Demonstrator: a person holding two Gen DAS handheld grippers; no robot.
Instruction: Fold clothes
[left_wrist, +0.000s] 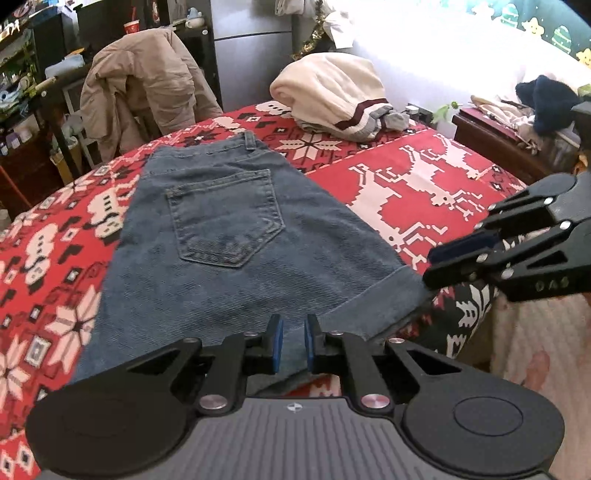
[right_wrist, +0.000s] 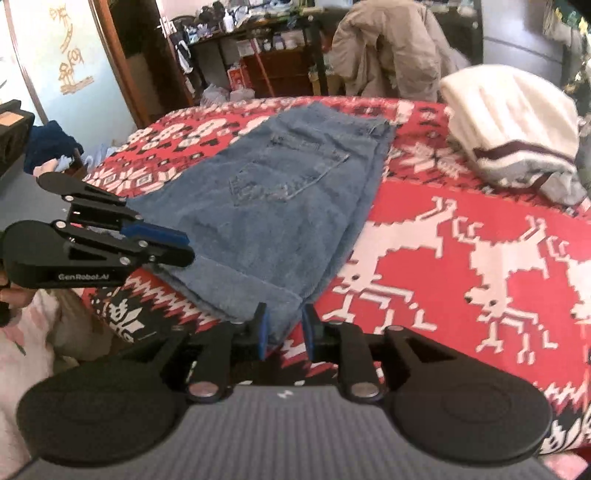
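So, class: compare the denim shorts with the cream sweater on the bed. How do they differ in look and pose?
The denim shorts are blue and lie spread flat, back pocket up; the cream sweater has maroon stripes at its hem and sits bunched in a rounded heap. The shorts lie at the near edge of the bed by both hand-held grippers; the sweater rests at the far side. Both lie on the red patterned blanket.

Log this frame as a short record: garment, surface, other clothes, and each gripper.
garment: denim shorts, lying flat, back pocket up
surface: red patterned blanket
other clothes: cream sweater at the far edge; tan jacket beyond the blanket
left gripper: at the near hem, fingers narrowly apart, grip unclear
right gripper: at the hem corner, fingers open, denim between them
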